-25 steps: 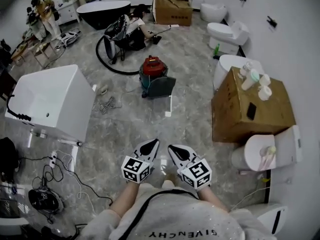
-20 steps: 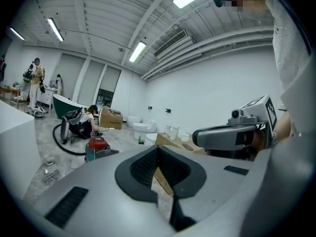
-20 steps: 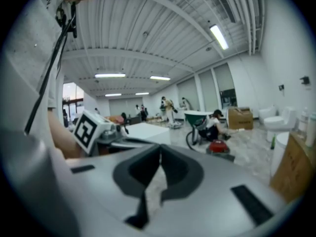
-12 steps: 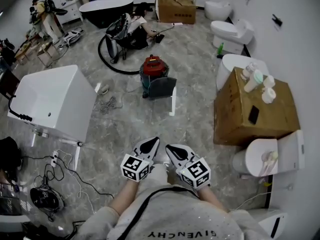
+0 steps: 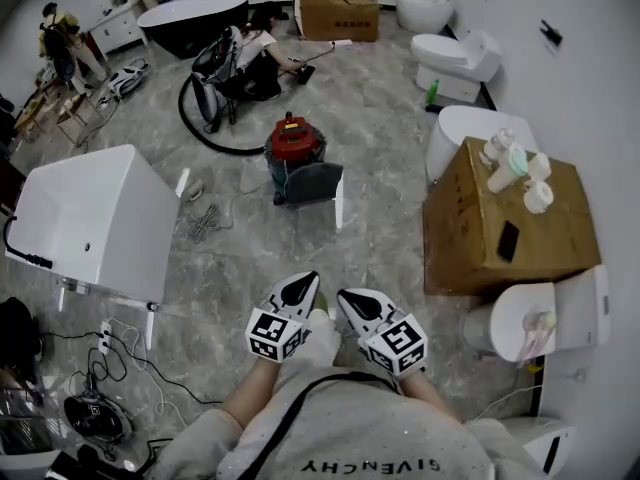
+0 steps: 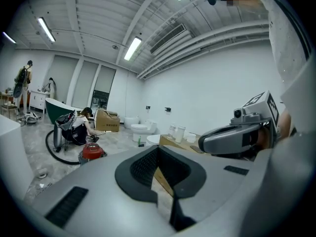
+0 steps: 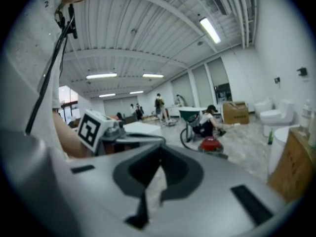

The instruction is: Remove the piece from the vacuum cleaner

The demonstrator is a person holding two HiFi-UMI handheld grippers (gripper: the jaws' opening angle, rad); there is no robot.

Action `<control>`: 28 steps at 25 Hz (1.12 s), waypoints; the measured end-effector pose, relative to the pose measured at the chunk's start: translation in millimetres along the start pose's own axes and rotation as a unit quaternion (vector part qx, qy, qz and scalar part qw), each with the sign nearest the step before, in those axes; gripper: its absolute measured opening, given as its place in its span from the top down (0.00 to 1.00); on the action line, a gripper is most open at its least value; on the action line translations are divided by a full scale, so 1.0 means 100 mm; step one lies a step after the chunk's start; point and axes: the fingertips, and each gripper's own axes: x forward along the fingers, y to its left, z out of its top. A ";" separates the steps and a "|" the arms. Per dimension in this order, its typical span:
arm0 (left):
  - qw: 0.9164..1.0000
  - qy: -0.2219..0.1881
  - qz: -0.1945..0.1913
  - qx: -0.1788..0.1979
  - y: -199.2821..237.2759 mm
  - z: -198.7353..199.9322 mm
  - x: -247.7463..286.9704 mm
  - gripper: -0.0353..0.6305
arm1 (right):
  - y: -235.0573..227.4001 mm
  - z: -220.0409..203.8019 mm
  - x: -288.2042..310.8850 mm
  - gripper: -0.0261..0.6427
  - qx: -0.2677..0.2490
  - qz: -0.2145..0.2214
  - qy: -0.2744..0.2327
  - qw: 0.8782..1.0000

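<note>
Grey left gripper and right gripper sit closed, empty.

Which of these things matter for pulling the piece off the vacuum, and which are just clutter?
Job:
- red vacuum cleaner
- black hose running to it
- left gripper and right gripper, both with jaws shut and empty

Clutter:
- white tub
- cardboard box with bottles on top
- toilet
- floor cables
</note>
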 end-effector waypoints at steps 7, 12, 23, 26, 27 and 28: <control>1.000 0.009 -0.021 0.005 0.51 0.30 0.66 0.91 | -0.68 0.48 0.46 0.94 -0.025 -0.036 -0.016 0.999; 0.999 0.020 -0.026 -0.002 0.91 0.38 1.05 0.91 | -1.08 0.60 0.84 0.94 -0.013 -0.044 -0.001 0.999; 1.000 0.020 -0.011 0.004 1.74 0.59 1.67 0.91 | -1.71 0.82 1.52 0.94 0.002 -0.053 0.003 0.999; 1.000 0.022 -0.005 0.000 1.86 0.57 1.69 0.91 | -1.77 0.81 1.59 0.94 0.004 -0.060 0.010 0.998; 1.000 0.025 -0.003 -0.001 1.89 0.56 1.70 0.91 | -1.81 0.80 1.61 0.94 0.005 -0.064 0.012 0.998; 1.000 0.028 -0.001 -0.004 1.92 0.54 1.71 0.91 | -1.85 0.80 1.62 0.94 0.008 -0.068 0.014 0.998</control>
